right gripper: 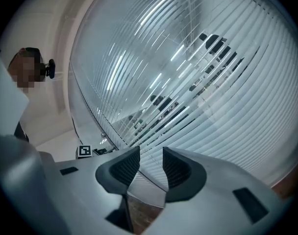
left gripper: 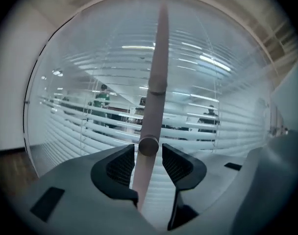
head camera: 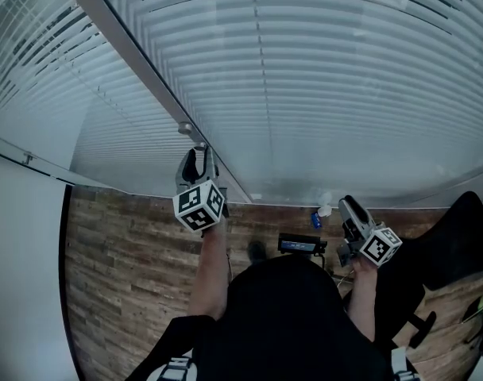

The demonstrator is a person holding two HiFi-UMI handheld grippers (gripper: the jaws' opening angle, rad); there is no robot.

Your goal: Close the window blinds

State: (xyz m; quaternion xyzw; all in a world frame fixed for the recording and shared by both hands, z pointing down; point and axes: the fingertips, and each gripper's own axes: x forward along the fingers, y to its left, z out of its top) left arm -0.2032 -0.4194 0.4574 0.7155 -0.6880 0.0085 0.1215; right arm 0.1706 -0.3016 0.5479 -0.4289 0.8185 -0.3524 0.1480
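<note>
White slatted blinds (head camera: 321, 94) hang behind glass and fill the wall ahead. Their slats stand partly apart in places, and a room shows through them (left gripper: 203, 131) (right gripper: 212, 82). A pale round wand (left gripper: 156, 72) hangs down in front of them, and its end cap (head camera: 184, 127) lies between the tips of my left gripper (head camera: 195, 152) (left gripper: 148, 153). That gripper points up along the wand, with a thin gap on each side of the cap. My right gripper (head camera: 349, 206) (right gripper: 151, 155) is held lower at the right, open, with nothing between its pads.
A slanted metal frame bar (head camera: 138, 62) splits the glass wall. On the wooden floor (head camera: 122, 268) below lie a black device (head camera: 301, 244) and a small blue item (head camera: 315, 219). A black chair (head camera: 456, 244) stands at the right and a white wall (head camera: 19, 276) at the left.
</note>
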